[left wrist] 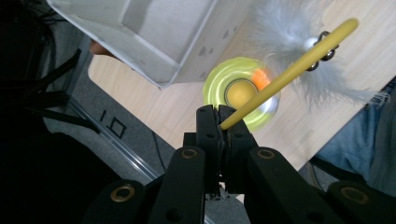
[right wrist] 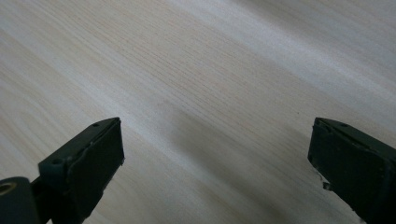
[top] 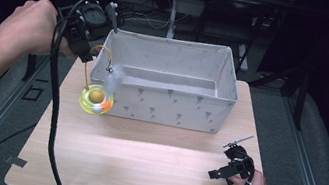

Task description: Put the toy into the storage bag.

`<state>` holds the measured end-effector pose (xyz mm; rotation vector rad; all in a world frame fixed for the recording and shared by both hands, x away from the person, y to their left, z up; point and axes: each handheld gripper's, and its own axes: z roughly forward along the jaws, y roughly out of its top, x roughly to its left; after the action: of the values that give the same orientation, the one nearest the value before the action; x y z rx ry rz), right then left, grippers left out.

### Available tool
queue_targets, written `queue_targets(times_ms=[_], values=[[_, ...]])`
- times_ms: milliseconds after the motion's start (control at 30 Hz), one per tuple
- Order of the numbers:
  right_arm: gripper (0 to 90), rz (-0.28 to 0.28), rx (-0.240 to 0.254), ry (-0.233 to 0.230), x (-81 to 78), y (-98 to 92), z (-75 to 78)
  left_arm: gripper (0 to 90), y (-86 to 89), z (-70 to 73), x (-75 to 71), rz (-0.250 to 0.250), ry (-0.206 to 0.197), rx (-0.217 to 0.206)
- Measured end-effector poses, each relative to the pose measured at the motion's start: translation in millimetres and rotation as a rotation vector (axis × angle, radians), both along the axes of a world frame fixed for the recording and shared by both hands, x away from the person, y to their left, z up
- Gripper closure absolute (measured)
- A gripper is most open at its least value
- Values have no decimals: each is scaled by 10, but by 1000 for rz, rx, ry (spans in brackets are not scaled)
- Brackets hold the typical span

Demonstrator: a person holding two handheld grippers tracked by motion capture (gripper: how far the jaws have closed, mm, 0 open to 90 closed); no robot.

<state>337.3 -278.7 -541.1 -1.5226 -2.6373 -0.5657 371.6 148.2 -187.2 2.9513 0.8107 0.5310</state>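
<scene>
Left tool (left wrist: 218, 117): I see it pinching the yellow wand (left wrist: 289, 72) of the cat toy (top: 96, 99), which hangs beside the fabric bin (top: 165, 104)'s left corner | right tool (right wrist: 215, 163): spread wide over bare tabletop (right wrist: 196, 70)

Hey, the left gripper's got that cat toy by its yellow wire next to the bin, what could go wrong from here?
1. The left gripper pinches only the end of the thin wire, so the toy may slip or twist out.
2. The wire bends, so the round base could swing and knock the bin wall instead of clearing it.
3. The feather hangs by the bin's corner and might snag on the rim.
</scene>
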Motion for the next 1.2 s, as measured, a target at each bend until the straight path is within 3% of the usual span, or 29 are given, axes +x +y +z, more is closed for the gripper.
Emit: queue_targets(times_ms=[167, 267, 300, 533, 567, 1200], values=[[33, -31, 19, -16, -15, 11, -13, 879, -7, 68, 54, 9, -7, 5], [33, -10, 4, 2, -6, 1, 5, 879, -18, 113, 93, 21, -15, 6], [33, -37, 25, -13, -19, 13, -12, 879, -23, 147, 121, 22, -17, 7], [33, 0, 0, -11, -1, -4, 4, 879, -55, 251, 214, 38, -33, 8], [33, -19, 12, -14, -11, 6, -5, 879, -65, 266, 228, 42, -43, 0], [35, -22, 17, -20, -19, 11, -7, 879, -189, 556, 524, 88, -80, 5]])
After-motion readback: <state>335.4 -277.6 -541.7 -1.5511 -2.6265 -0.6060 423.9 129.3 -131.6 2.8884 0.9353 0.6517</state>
